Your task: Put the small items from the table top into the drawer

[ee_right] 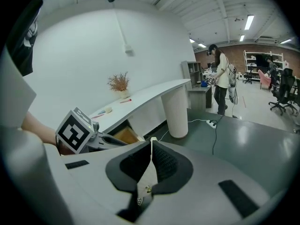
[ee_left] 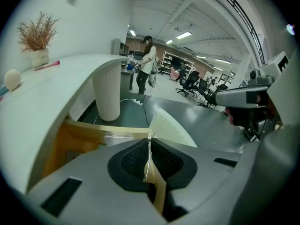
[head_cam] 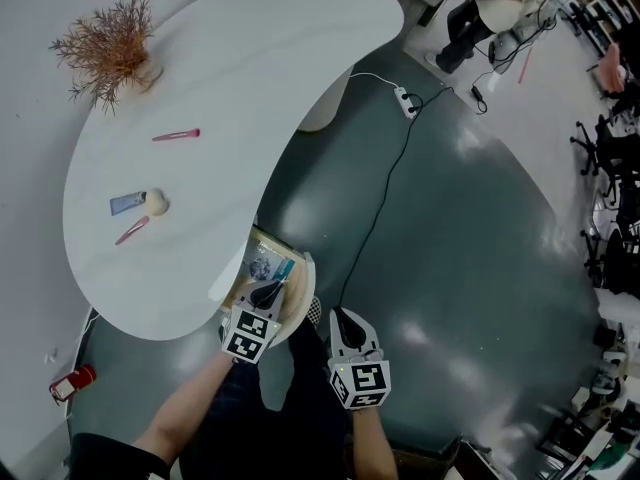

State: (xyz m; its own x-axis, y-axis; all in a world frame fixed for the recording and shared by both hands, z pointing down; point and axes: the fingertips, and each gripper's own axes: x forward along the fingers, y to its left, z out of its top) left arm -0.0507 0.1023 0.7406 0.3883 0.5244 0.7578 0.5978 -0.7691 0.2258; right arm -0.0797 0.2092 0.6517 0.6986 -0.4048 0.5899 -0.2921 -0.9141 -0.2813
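Small items: you have four on the white table (head_cam: 260,58). They are a pink clip (head_cam: 176,135), a blue tube (head_cam: 126,203) touching a round beige ball (head_cam: 155,202), and a second pink clip (head_cam: 132,230) just below those two.
Where they lie: all four sit on the table's left half, between the dried plant (head_cam: 108,48) and the drawer (head_cam: 300,293), and none is in the drawer.
Drawer: it stands pulled out from under the table's near edge, showing a wooden inside and a flat item with bluish print (head_cam: 268,263).
Left gripper (head_cam: 266,293): you hold it over the open drawer, tilted downward. Its own view shows the pads pressed together with nothing between them.
Right gripper (head_cam: 345,320): it hangs over the dark floor, just right of the drawer and near your legs. Its pads also meet, with nothing pinched.
Floor: a white power strip (head_cam: 406,101) and its cable run past the table's pedestal.
Background: a person (ee_left: 146,64) stands far off in the room.
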